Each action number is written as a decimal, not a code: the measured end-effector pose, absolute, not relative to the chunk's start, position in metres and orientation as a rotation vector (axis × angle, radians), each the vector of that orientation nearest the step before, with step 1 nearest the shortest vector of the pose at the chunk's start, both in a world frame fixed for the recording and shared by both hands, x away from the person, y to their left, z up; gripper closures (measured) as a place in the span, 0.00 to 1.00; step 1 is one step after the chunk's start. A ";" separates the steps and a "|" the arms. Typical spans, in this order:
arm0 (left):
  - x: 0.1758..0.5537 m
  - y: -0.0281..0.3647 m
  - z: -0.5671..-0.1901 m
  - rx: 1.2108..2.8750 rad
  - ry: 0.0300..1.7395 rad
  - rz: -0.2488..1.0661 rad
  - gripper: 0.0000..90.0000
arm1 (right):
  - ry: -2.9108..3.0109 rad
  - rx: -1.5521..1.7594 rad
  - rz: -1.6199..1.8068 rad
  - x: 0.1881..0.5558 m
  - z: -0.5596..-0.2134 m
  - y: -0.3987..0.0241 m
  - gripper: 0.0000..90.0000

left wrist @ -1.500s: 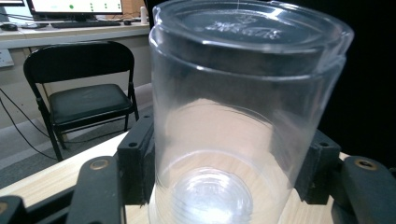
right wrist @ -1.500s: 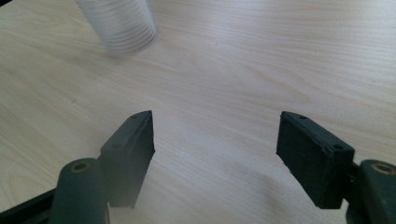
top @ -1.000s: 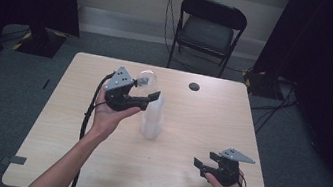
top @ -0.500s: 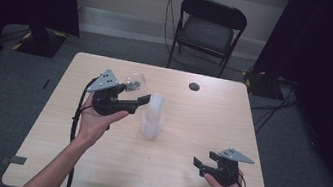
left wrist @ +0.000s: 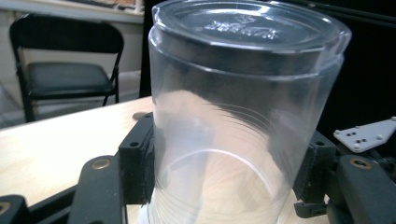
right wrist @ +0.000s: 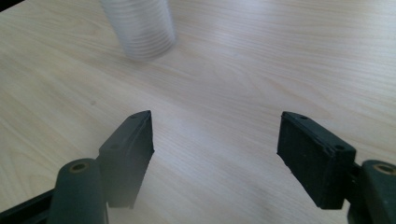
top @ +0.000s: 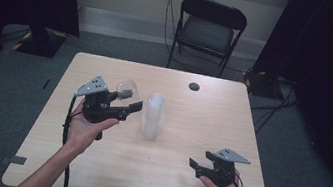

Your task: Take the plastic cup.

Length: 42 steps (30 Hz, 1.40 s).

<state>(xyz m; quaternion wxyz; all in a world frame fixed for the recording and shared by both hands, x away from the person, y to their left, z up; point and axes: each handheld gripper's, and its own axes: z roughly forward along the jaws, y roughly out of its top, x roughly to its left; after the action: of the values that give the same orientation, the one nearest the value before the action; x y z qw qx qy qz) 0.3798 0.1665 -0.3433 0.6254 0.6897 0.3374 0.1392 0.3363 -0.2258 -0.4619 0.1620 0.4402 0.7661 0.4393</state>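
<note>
A clear plastic cup (top: 126,88) is clamped in my left gripper (top: 129,99), held above the table's left half, a short way left of the stack. In the left gripper view the cup (left wrist: 233,93) stands base up and both black pads (left wrist: 136,163) press on its sides; the jaws have just been closing on it. A stack of clear cups (top: 153,116) stands upside down at the table's middle, with its lower part (right wrist: 140,28) in the right gripper view. My right gripper (top: 195,166) rests low near the front right, its jaws (right wrist: 215,140) wide apart over bare wood.
A small dark disc (top: 194,86) lies near the far edge of the wooden table (top: 229,129). A black folding chair (top: 209,29) stands behind the table. Dark curtains hang at both sides.
My left gripper has carried the cup leftward, away from the stack, and slightly toward the person. The right gripper has stayed put.
</note>
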 end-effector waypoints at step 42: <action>0.340 0.163 -0.413 1.626 0.890 0.119 0.42 | 2.317 0.798 1.412 0.317 -0.437 -0.130 0.48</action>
<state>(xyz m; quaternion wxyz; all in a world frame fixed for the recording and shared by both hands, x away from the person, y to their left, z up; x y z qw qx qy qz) 0.3401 0.1633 -0.4125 0.5990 0.7010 0.3836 0.0512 0.3173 -0.1300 -0.4369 0.1559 0.2788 0.8092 0.4930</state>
